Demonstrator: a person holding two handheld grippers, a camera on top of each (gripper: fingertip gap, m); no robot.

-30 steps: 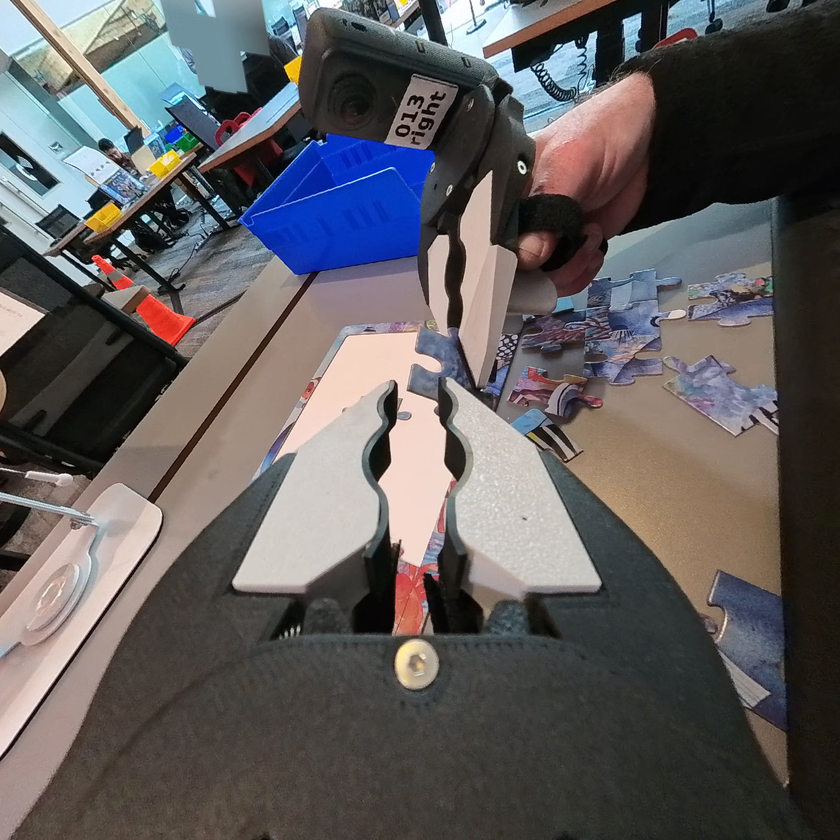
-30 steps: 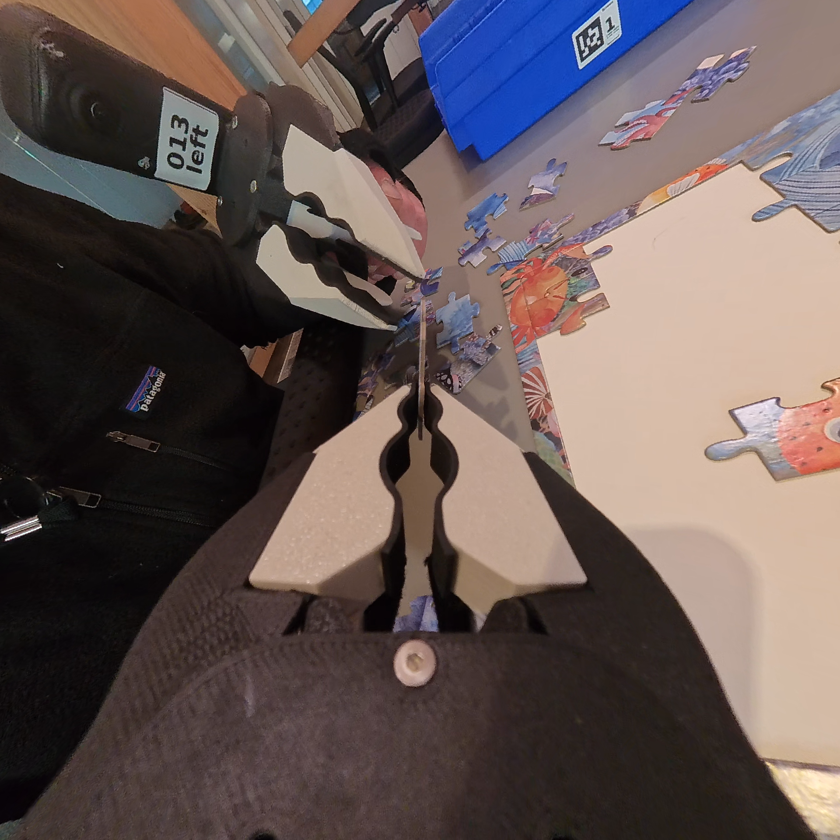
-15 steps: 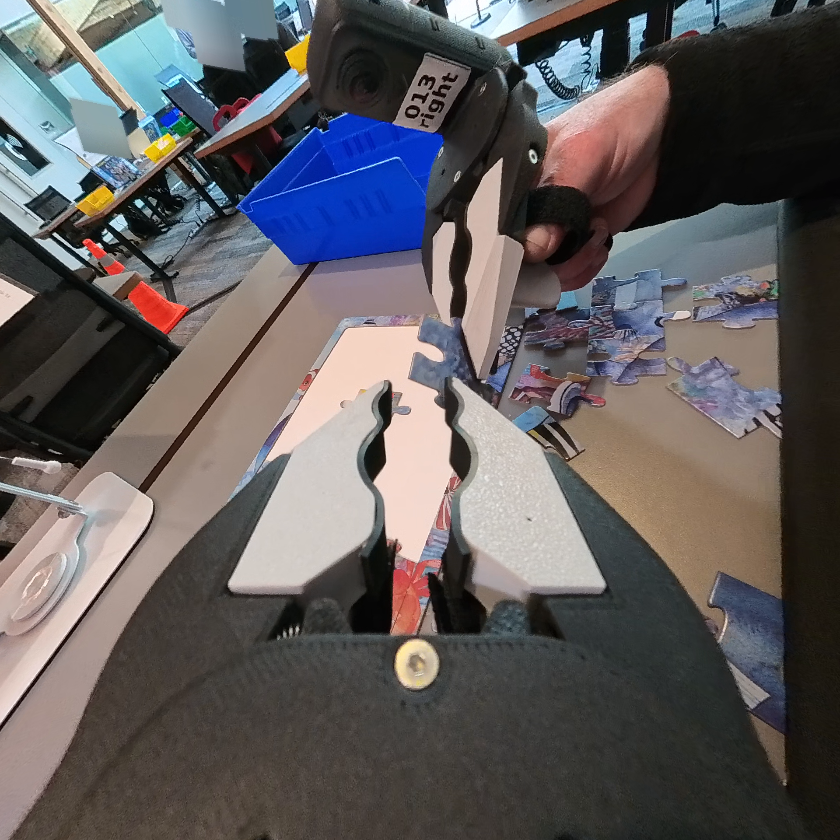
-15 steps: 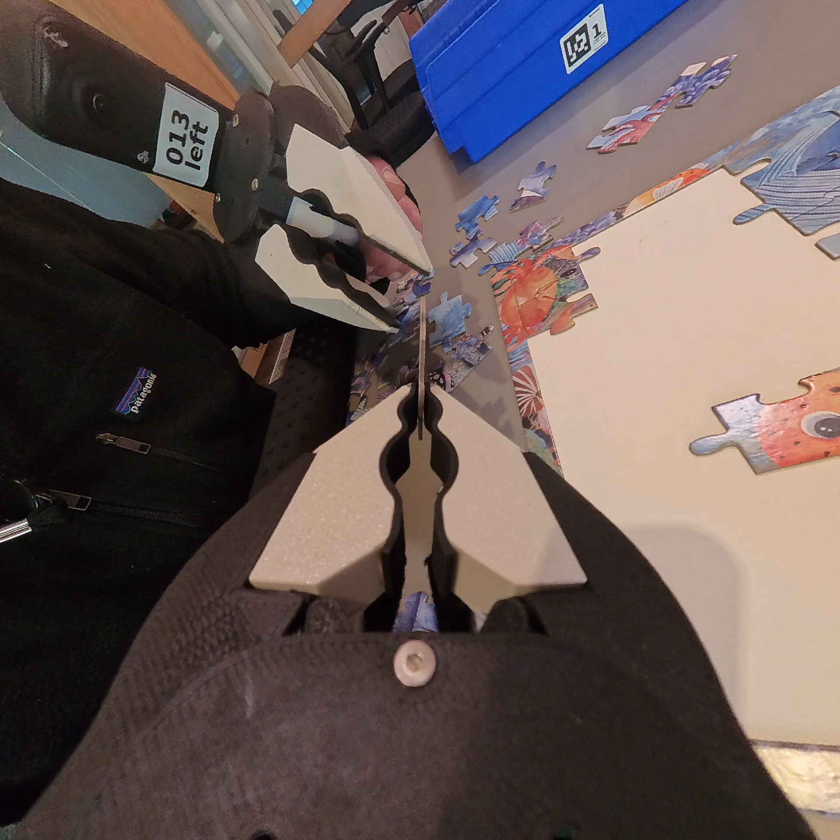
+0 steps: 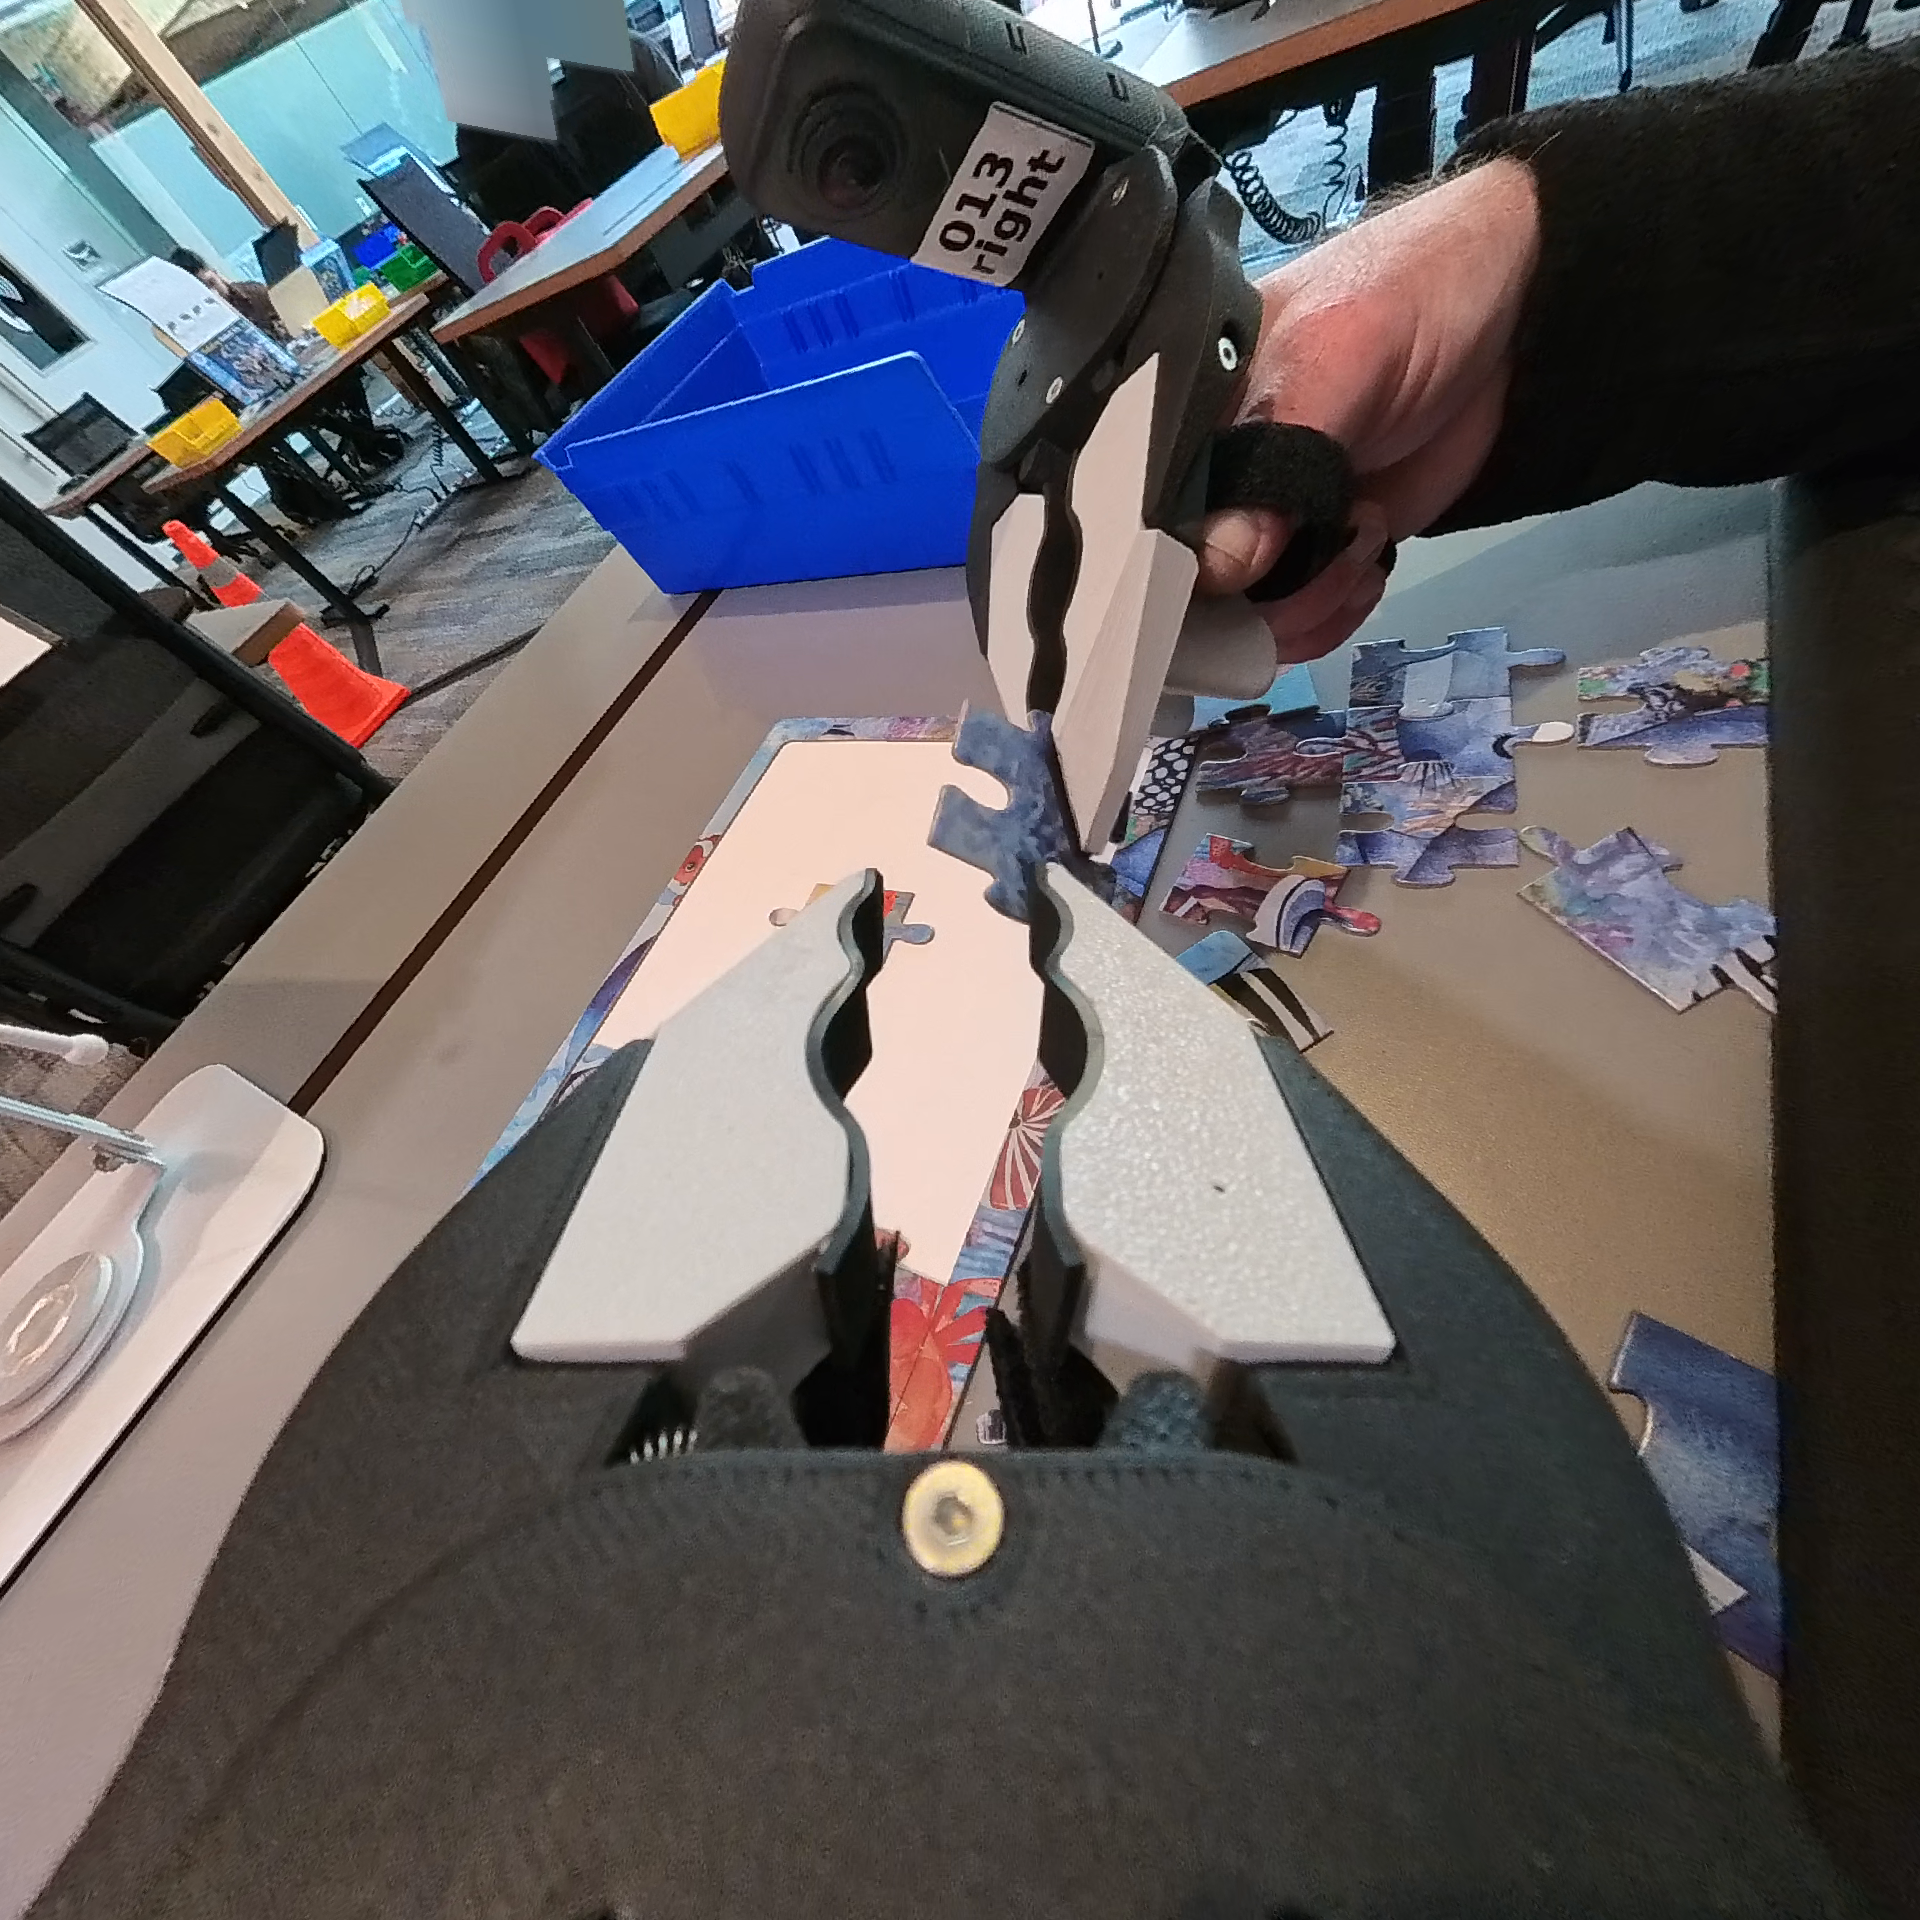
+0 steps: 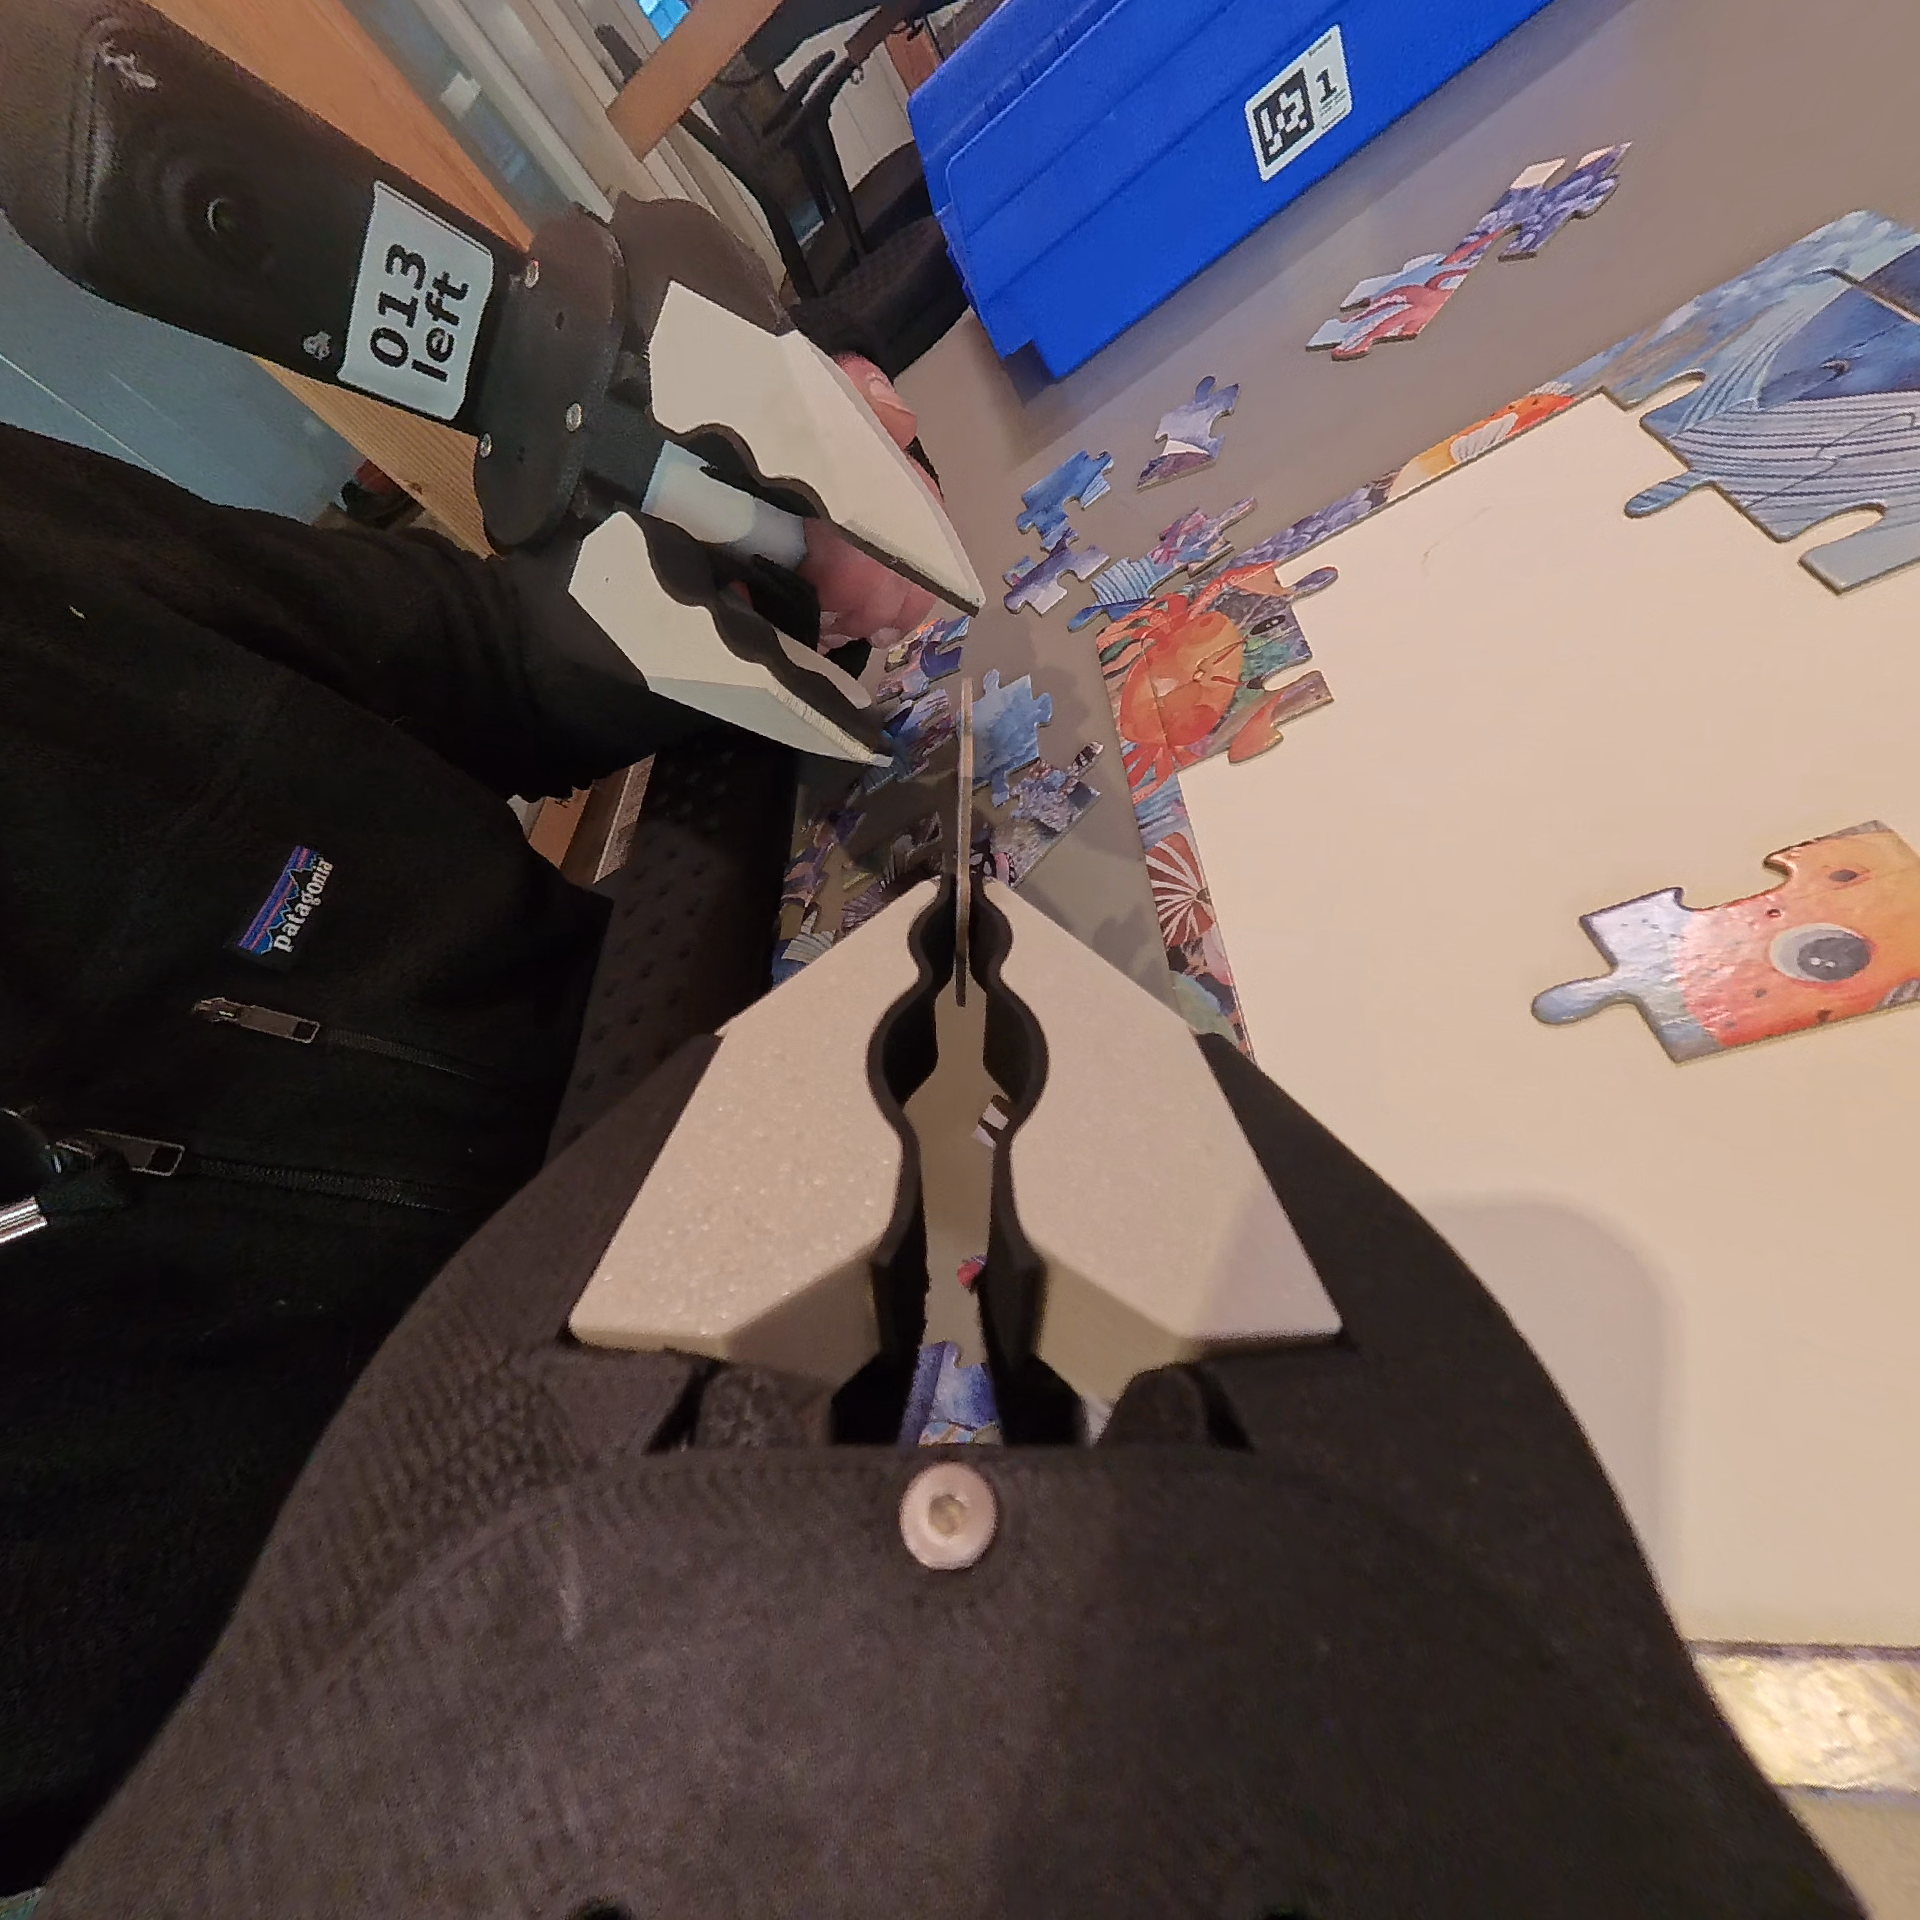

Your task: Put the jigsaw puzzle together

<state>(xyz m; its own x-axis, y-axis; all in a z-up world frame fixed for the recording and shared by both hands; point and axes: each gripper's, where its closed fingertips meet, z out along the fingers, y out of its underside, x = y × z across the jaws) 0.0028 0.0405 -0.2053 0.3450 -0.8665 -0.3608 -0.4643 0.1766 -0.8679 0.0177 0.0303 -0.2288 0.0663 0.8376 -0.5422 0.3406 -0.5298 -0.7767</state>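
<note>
Claws first: the right claw (image 5: 1049, 769) pinches a blue puzzle piece (image 5: 997, 800) on edge, lifted above the puzzle tray (image 5: 831, 790), while the left claw (image 5: 956, 904) is spread just in front of it, gripping nothing. Beneath them the tray's pale middle is mostly bare, with an orange fish piece (image 6: 1766, 956) lying in it. Loose pieces (image 5: 1455, 748) are scattered over the worktop (image 5: 1507, 1143) beside a blue bin (image 5: 790, 457).
</note>
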